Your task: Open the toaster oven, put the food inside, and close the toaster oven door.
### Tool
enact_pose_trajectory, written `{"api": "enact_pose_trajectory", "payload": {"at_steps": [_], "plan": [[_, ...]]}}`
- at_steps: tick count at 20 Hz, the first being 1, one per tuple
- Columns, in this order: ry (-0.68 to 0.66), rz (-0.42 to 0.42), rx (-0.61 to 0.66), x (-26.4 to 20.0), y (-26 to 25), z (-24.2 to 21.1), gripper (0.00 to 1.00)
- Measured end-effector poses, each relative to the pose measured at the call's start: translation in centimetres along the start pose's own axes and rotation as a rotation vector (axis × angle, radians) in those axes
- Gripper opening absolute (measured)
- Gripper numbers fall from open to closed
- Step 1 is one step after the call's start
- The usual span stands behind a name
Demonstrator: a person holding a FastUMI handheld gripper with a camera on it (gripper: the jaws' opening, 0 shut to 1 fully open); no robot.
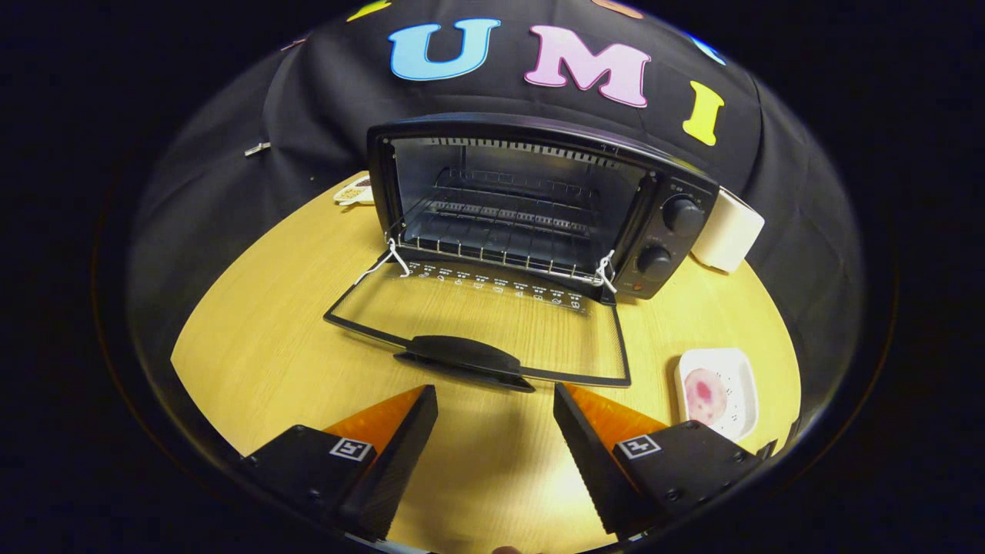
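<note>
Glass door (492, 323) down | hand-held gripper (496, 400) fingers apart | food (705, 395) blurry

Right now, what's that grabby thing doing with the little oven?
A person's handheld gripper hangs open, holding nothing, just short of the toaster oven. Its glass door already lies folded down on the table, handle just ahead of the fingers. The food waits on a white plate beside the right finger.
</note>
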State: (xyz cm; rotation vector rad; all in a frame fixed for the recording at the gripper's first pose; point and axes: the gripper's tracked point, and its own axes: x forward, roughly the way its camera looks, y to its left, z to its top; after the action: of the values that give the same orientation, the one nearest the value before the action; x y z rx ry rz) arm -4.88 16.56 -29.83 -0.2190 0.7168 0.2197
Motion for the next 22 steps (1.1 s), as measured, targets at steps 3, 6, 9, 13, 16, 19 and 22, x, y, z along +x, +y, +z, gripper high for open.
{"api": "enact_pose_trajectory", "payload": {"at_steps": [3, 6, 9, 13, 16, 19, 22], "plan": [[-0.02, 0.006, 0.008, -1.7, -2.2, 0.7, 0.99], [-0.027, -0.003, 0.048, -3.2, -5.7, 1.8, 0.99], [-0.056, -0.029, 0.066, -4.8, -10.0, 2.9, 0.99], [-0.07, 0.007, 0.056, -6.2, -14.2, 3.5, 0.99], [-0.077, 0.006, 0.057, -7.1, -18.1, 3.8, 0.99], [-0.091, -0.004, 0.103, -7.2, -22.3, 4.3, 0.99], [-0.068, -0.043, 0.147, -6.8, -27.1, 3.3, 0.99]]}}
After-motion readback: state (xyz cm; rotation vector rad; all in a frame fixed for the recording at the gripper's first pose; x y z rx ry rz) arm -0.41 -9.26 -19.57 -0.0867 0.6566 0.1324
